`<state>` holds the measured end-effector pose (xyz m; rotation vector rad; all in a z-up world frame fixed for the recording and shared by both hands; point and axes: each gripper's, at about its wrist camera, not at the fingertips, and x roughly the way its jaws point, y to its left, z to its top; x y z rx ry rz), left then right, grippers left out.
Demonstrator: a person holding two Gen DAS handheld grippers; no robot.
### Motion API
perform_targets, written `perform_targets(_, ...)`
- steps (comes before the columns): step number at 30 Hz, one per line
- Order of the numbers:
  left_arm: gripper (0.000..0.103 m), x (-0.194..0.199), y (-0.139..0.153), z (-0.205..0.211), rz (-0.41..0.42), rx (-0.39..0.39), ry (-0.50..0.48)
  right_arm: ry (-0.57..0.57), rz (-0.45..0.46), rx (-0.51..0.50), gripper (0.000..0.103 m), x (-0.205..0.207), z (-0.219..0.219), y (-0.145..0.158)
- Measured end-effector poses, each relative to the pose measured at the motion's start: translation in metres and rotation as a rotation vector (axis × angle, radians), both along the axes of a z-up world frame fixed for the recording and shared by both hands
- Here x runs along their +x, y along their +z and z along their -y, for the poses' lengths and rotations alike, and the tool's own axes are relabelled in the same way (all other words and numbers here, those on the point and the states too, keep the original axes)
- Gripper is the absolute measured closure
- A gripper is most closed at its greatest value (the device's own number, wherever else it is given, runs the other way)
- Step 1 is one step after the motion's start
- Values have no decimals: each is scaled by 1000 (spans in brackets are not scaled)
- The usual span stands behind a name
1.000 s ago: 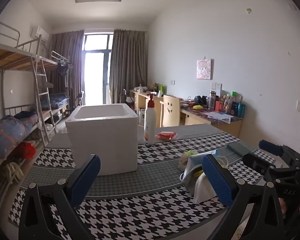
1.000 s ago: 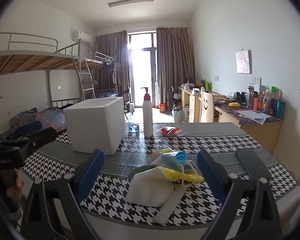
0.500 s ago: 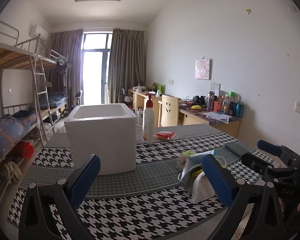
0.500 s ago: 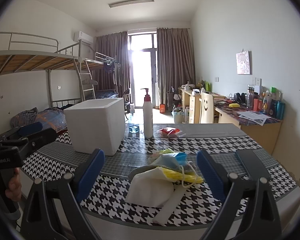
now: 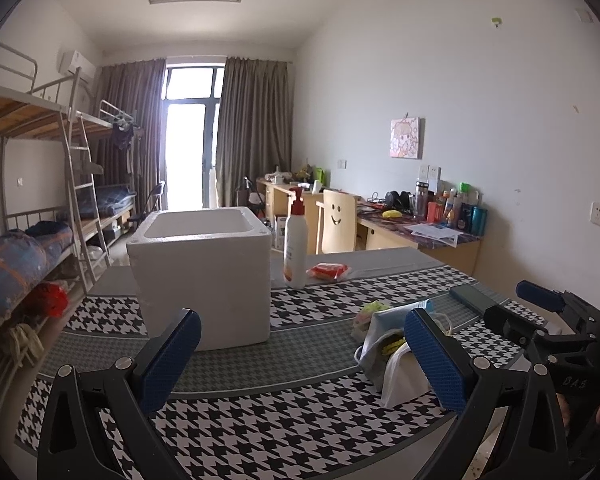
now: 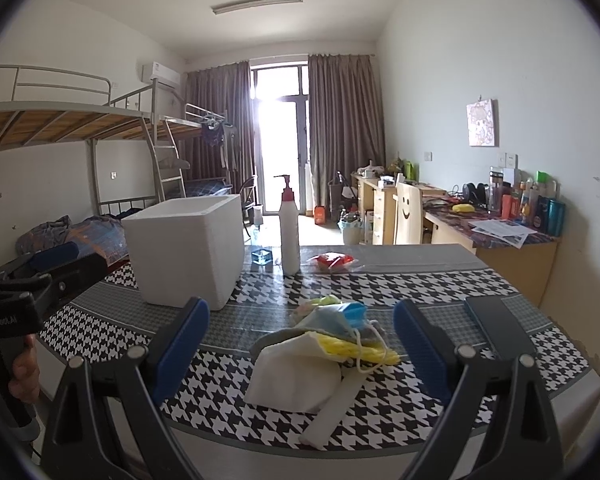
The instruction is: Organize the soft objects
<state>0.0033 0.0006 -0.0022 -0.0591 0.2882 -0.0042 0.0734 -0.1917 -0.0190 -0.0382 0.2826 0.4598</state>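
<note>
A pile of soft things (image 6: 320, 344), white, blue and yellow face masks with cloths, lies on the houndstooth table (image 6: 420, 284); it also shows in the left wrist view (image 5: 388, 340). A white foam box (image 5: 204, 276) stands open-topped at the left (image 6: 184, 248). My left gripper (image 5: 300, 364) is open and empty, above the table in front of the box. My right gripper (image 6: 300, 348) is open and empty, held just before the pile; its body shows in the left wrist view (image 5: 548, 332).
A pump bottle (image 6: 290, 232) and a red packet (image 6: 334, 261) stand behind the pile. A dark phone (image 6: 496, 316) lies at the right. A small blue glass jar (image 6: 262, 257) sits beside the box. Bunk beds are left, desks right.
The left wrist view has shifted slightly, the box and pile sitting a little lower and nearer. The right gripper has hardly moved. Both jaws stay open.
</note>
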Motion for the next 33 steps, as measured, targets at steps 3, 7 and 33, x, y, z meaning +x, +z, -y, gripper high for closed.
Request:
perform_targets(3,1,2,0,0,-3,-2,4,-5,-1,2,7,1,1,1)
perform_targets(7,1,4,-1,0,-16,-3,0,-17,-6,2,7,2,3,1)
perform_targets(33,1,31,-5,14,-85,1,-69,-48,-78,-10,7,24,11,-7)
